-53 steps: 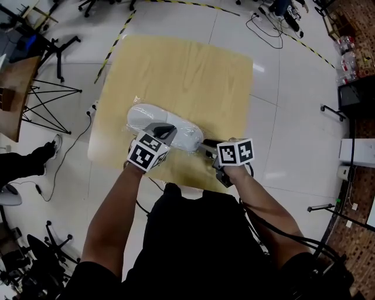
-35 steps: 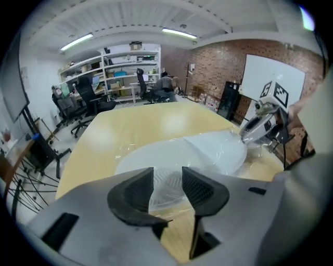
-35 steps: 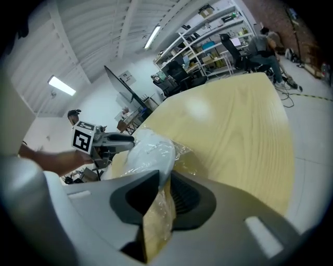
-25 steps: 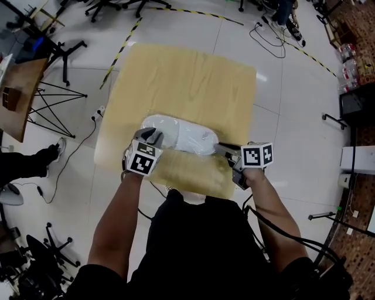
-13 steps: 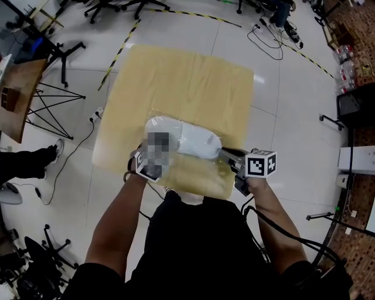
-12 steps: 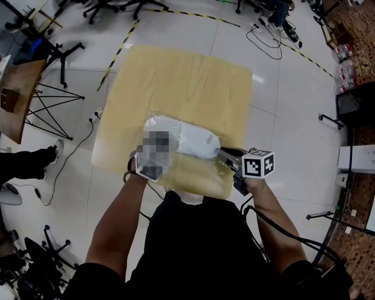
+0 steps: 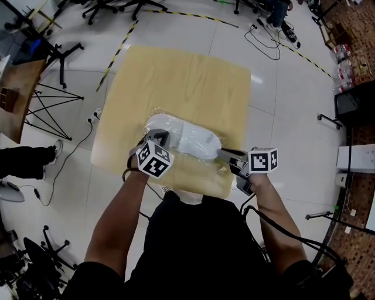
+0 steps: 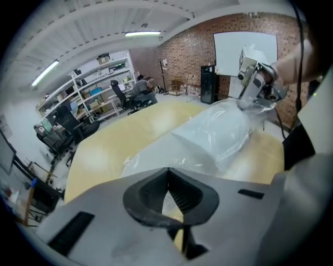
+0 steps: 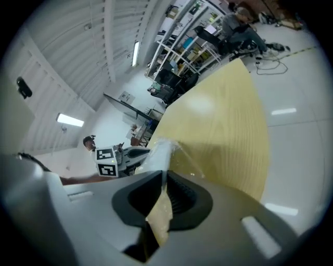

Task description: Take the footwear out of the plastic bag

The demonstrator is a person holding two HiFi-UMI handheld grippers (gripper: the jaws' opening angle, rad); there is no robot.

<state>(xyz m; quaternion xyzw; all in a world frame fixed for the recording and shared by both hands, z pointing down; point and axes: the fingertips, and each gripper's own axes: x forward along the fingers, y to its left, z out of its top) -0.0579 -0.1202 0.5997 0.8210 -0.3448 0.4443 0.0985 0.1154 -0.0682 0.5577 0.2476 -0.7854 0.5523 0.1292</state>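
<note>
Shoe [image 7: 188,136]: white, lying on its side inside the clear plastic bag [image 7: 157,120], near the front edge of the wooden table [image 7: 181,76]. It is fully enclosed and long axis runs left to right across the table.

Right gripper [image 7: 221,154]: at the right end of the bag. In the right gripper view its jaws are closed almost completely on a gathered strip of bag film [image 9: 157,150]. The film passes between the pads [image 9: 179,195] and stretches taut from the tip toward the shoe. Firm hold on the bag only, not on the shoe.

Left gripper [image 7: 163,138]: at the left end of the bag, over the near side of the shoe. In the left gripper view the jaws are closed, with pads [image 8: 179,195] meeting at the tip. The bag [image 8: 208,137] runs right up to that tip. A fold of film appears to be pinched there, but the view is too tight to be certain. No part of the shoe sits between the jaws.

The two grippers are at opposite ends of the bag, which rests on the table between them. Each shows in the other's view: right gripper [image 8: 255,83], left gripper [image 9: 127,155].

Surroundings: pale tiled floor [image 7: 293,88] around the table, office chairs [image 7: 99,6] at the far side, shelving [image 8: 99,83] and a brick wall [image 8: 192,47] behind.
</note>
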